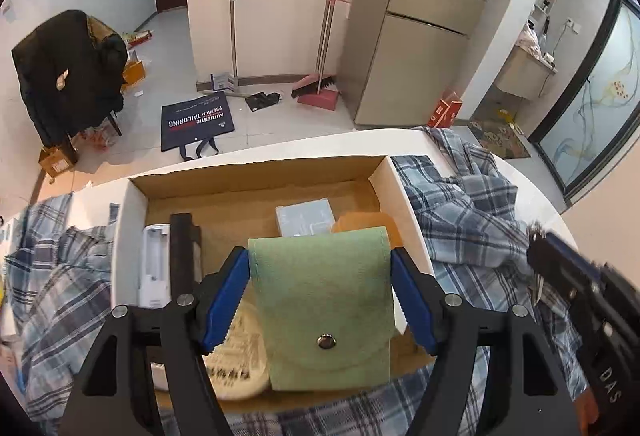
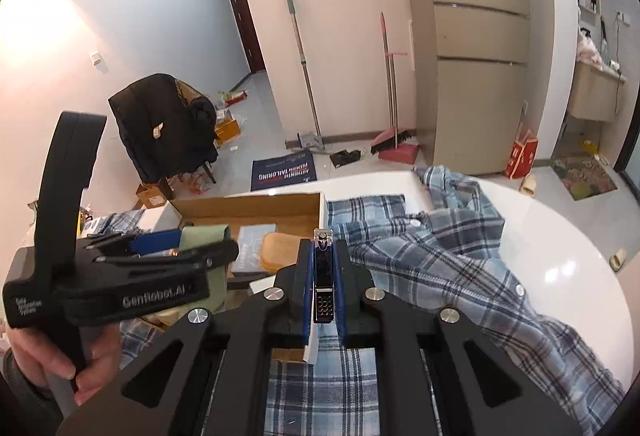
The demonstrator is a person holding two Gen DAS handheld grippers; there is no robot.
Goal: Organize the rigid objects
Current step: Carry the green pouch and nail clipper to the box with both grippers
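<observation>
While I am steering both hands toward the open brown cardboard box [image 1: 256,172], the left gripper [image 1: 320,300] is clamping a soft sage-green felt pouch with a metal snap [image 1: 326,316] by its two side edges, hanging over the box at about six o'clock. It is looking light and squashy, so I am judging an edge grip adequate. The right gripper [image 2: 325,282] is clenching a slim, stiff, slippery-looking chrome nail clipper [image 2: 323,276] along its flat sides, at three o'clock of the box over the blue plaid shirt [image 2: 440,276].
</observation>
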